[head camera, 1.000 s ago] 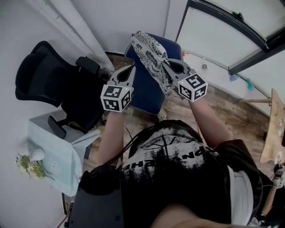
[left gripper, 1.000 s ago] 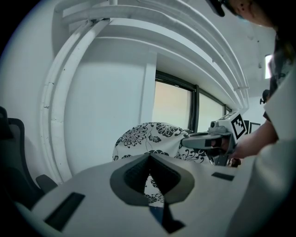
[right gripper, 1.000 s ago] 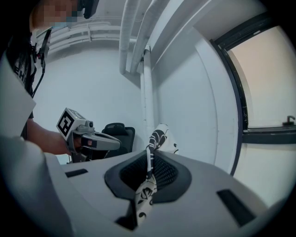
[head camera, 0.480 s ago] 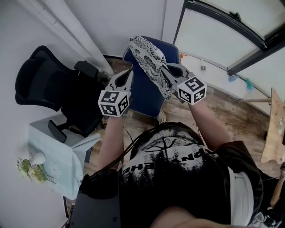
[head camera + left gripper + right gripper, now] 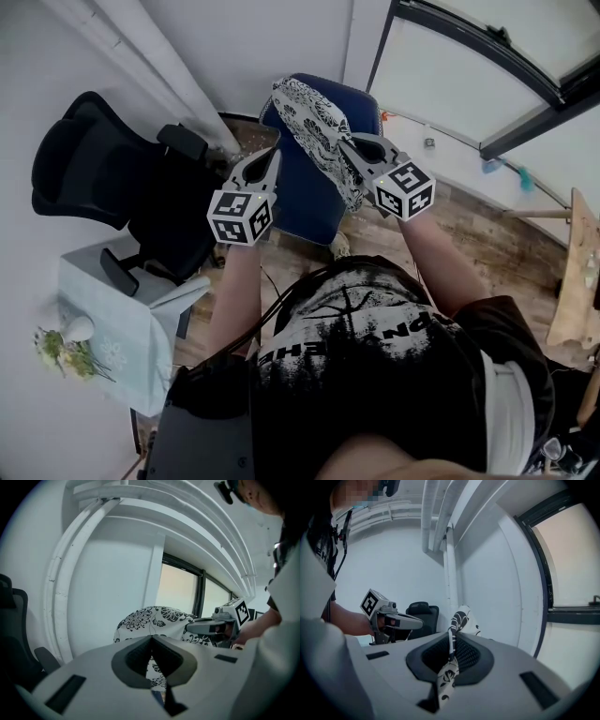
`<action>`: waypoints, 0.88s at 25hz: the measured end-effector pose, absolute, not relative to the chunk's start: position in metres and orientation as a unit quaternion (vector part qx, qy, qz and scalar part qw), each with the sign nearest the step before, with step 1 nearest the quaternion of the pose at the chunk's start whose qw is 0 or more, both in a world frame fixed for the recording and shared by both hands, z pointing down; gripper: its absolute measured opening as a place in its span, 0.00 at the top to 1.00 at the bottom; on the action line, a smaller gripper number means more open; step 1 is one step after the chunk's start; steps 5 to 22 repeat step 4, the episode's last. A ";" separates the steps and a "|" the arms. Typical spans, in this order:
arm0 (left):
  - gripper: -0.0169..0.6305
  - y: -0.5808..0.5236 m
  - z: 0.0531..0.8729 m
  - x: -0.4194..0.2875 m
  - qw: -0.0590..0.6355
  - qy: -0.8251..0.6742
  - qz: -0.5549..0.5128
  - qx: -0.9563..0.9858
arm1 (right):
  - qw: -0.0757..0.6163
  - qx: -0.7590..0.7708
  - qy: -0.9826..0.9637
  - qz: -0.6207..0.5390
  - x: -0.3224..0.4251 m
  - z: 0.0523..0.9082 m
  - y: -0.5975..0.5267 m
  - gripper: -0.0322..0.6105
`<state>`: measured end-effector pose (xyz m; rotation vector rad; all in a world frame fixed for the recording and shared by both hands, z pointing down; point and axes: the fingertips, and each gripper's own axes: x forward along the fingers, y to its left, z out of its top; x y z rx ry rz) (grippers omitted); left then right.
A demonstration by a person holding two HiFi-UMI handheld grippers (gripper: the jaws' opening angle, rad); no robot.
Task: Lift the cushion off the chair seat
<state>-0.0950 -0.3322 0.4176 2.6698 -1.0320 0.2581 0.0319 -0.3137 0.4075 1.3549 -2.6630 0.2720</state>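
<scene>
**Cushion is up, and almost nothing moves now**

Compared with one second ago, I find very little change. The cushion (image 5: 314, 127) hangs at the same place above the blue chair (image 5: 300, 208), and both my grippers keep their position. Only the head view itself has shifted a little.

The right gripper (image 5: 347, 145) is clamped on the edge of the cushion. In the right gripper view the flowered cloth runs up between the two jaws and is pinched thin there. The left gripper (image 5: 274, 156) has its jaws together with nothing between them. It stands near the cushion, on its left side, and as far as I can see it does not touch it.

The cushion hangs on its edge over the blue seat, close to the backrest. I judge that it is free of the seat, but its lower corner is hidden behind the right gripper, so I cannot be fully sure.

For the task, this means the lift looks done and this moment is only a hold. One gripper on a thin edge carries everything, so the soft cushion could slip or swing.
</scene>
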 end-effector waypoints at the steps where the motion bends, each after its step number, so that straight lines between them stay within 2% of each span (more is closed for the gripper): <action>1: 0.95 -0.333 0.418 -0.095 0.132 -0.357 0.091 0.920 | 0.071 0.450 -0.886 0.090 0.032 0.407 -0.314 0.90; 22: 0.95 -0.334 0.419 -0.096 0.126 -0.359 0.099 0.919 | 0.073 0.450 -0.885 0.089 0.032 0.407 -0.315 0.90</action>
